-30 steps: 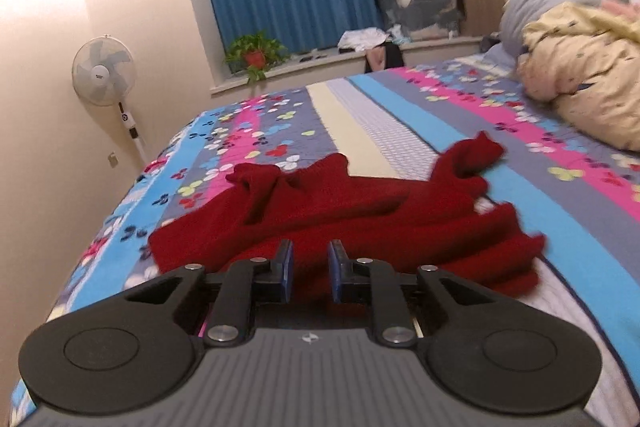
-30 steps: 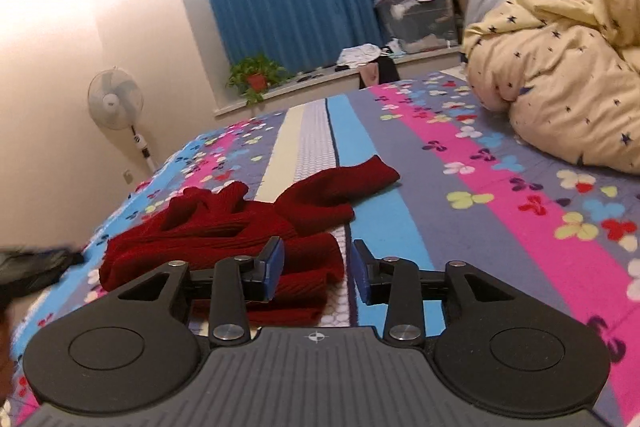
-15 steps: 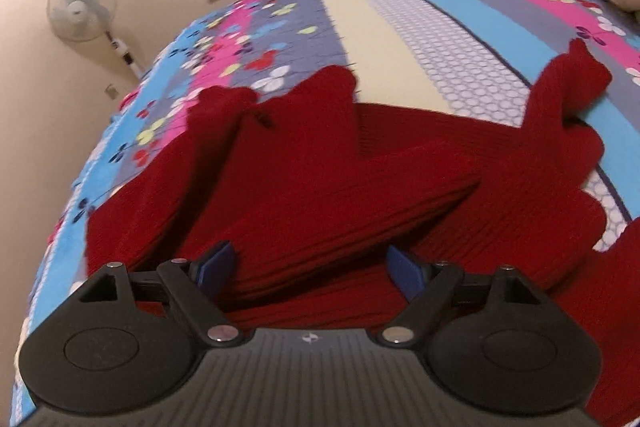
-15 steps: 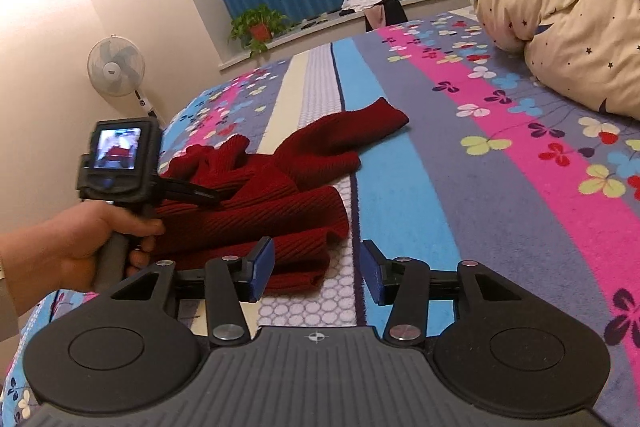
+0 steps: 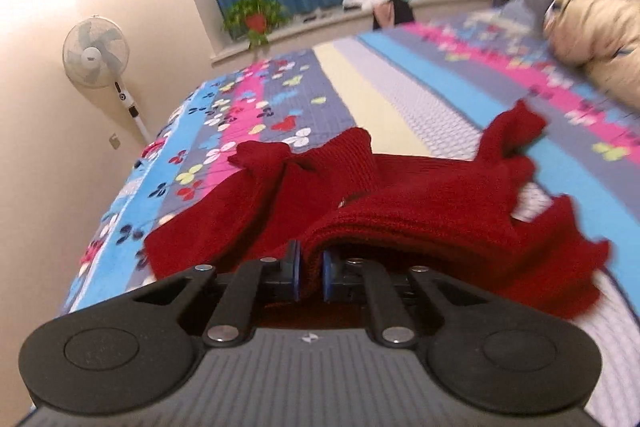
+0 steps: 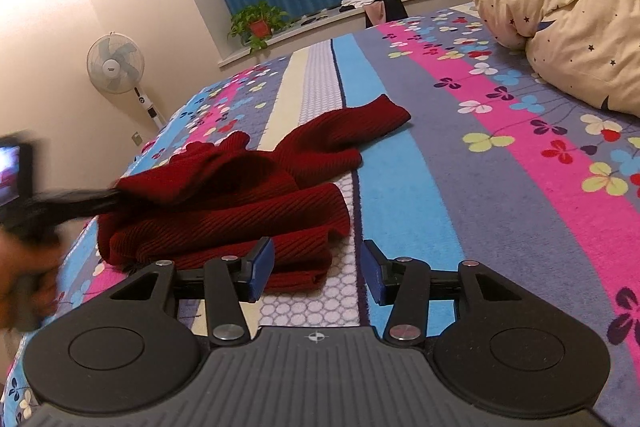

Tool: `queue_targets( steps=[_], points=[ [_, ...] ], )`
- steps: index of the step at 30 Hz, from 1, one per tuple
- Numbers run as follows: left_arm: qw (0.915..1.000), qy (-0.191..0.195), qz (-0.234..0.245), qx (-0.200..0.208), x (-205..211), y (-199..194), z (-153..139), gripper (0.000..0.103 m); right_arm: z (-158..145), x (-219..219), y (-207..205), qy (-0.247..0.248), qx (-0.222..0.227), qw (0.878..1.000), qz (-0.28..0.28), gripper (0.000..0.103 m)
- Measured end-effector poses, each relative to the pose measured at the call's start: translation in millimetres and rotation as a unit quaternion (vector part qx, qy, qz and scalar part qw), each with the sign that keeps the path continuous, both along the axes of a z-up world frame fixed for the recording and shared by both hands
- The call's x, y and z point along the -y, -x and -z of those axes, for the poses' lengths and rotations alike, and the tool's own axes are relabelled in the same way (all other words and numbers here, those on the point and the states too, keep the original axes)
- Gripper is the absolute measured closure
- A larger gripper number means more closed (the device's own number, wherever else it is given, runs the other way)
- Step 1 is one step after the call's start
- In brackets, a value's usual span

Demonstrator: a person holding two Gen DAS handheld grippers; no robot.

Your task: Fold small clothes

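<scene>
Left gripper (image 5: pixel 307 273), bottom center of its own view: pinched nearly closed on a fold of the red sweater (image 5: pixel 400 211), knit bunched between the blue pads. Right gripper (image 6: pixel 316 273), bottom center of its view: spread wide, gripping nothing, parked just short of the sweater's near edge over the bedsheet (image 6: pixel 400 195).

For this step, probably best to lift the pinched fold only slightly and carry it flat across, no yanking, since a thick rib knit like this likely slumps and drags the layers under it. Worth pinning the opposite edge with the free gripper before pulling, otherwise the whole pile could slide.

Sweater itself: crumpled mid-frame, center-left in the right view, one sleeve (image 6: pixel 360 119) stretched toward the upper middle.

Right view only: the person's left hand (image 6: pixel 20 279) and the left tool's little screen at the far left edge, blurred. Left view only: the actual pinch point.

Further back: fan (image 6: pixel 116 67) at left, plant (image 6: pixel 258 21) on the sill, yellow duvet (image 6: pixel 560 7) upper right.
</scene>
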State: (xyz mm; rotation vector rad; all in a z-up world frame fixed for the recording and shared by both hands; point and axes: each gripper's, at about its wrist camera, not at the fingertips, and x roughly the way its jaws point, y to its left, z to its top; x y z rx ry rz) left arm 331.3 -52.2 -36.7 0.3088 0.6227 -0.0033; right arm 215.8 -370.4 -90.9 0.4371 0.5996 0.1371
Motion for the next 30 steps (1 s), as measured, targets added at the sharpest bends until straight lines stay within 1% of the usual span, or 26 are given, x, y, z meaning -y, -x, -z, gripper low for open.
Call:
queue_targets(
  steps=[3,7,9,11,12,13,14,15,16,17,18,19,20,21,22,23,25,27,29,30],
  points=[
    [0.9998,0.019,-0.001,0.004,-38.6,70.2,-12.4,0.093,0.5,0.6,1.9,-0.004,-0.005,1.0,0.007,0.053],
    [0.999,0.038,-0.025,-0.002,-100.1,146.8,-7.6,0.094,-1.1,-3.3,11.9,-0.015,-0.003,1.0,0.005,0.053],
    [0.9976,0.047,-0.049,-0.013,-132.3,171.5,0.8,0.094,-2.2,-9.4,17.2,-0.006,0.001,1.0,0.005,0.053],
    [0.9944,0.069,-0.069,-0.041,-165.3,183.3,9.9,0.093,-2.6,-16.9,22.2,0.009,0.005,1.0,0.002,0.053],
    [0.992,0.083,-0.076,-0.057,-180.0,185.8,14.7,0.093,-2.9,-19.2,23.8,0.015,0.007,1.0,0.002,0.053],
    [0.9889,0.094,-0.094,-0.065,-194.6,188.6,18.7,0.093,-2.6,-21.3,26.0,0.02,0.007,1.0,0.001,0.053],
    [0.9855,0.106,-0.115,-0.065,-208.3,191.5,21.4,0.093,-1.7,-23.7,28.6,0.026,0.007,1.0,0.0,0.053],
    [0.9787,0.131,-0.143,-0.067,-223.7,194.2,23.8,0.091,-0.7,-25.5,30.3,0.031,0.006,1.0,-0.001,0.053],
    [0.9692,0.166,-0.164,-0.077,-238.3,194.6,24.3,0.088,0.6,-27.0,31.8,0.034,0.005,0.999,-0.001,0.055],
    [0.9606,0.201,-0.175,-0.078,-250.1,194.4,23.5,0.085,2.3,-28.8,32.1,0.036,0.004,0.999,-0.003,0.058],
    [0.9497,0.244,-0.182,-0.075,-262.5,196.8,22.3,0.074,4.5,-31.1,31.6,0.039,0.003,0.999,-0.006,0.061],
    [0.9411,0.271,-0.188,-0.077,-270.3,199.7,22.5,0.062,6.9,-33.3,30.4,0.042,0.002,0.999,-0.009,0.065],
    [0.9313,0.295,-0.196,-0.082,-276.2,200.1,23.6,0.058,10.4,-36.6,28.3,0.047,0.0,0.999,-0.011,0.066],
    [0.9245,0.311,-0.201,-0.09,-278.0,199.6,25.5,0.054,14.0,-39.3,26.1,0.05,-0.003,0.999,-0.011,0.066],
    [0.9213,0.317,-0.202,-0.1,-276.0,197.1,26.7,0.054,17.5,-41.4,23.4,0.052,-0.007,0.999,-0.011,0.066],
    [0.921,0.315,-0.199,-0.114,-272.6,194.4,29.1,0.052,22.3,-43.6,19.0,0.054,-0.014,0.998,-0.011,0.066],
    [0.9254,0.299,-0.188,-0.138,-264.2,186.9,36.5,0.045,29.7,-45.9,10.3,0.05,-0.023,0.998,-0.01,0.066],
    [0.9304,0.273,-0.182,-0.164,-256.6,178.1,46.7,0.042,37.8,-47.8,-2.1,0.042,-0.035,0.998,-0.011,0.063],
    [0.9345,0.244,-0.177,-0.189,-249.2,169.8,57.7,0.042,45.3,-48.8,-16.3,0.032,-0.045,0.998,-0.011,0.053],
    [0.9364,0.232,-0.174,-0.197,-247.9,163.8,64.0,0.042,48.8,-49.2,-25.0,0.027,-0.046,0.999,-0.01,0.052]
  ],
)
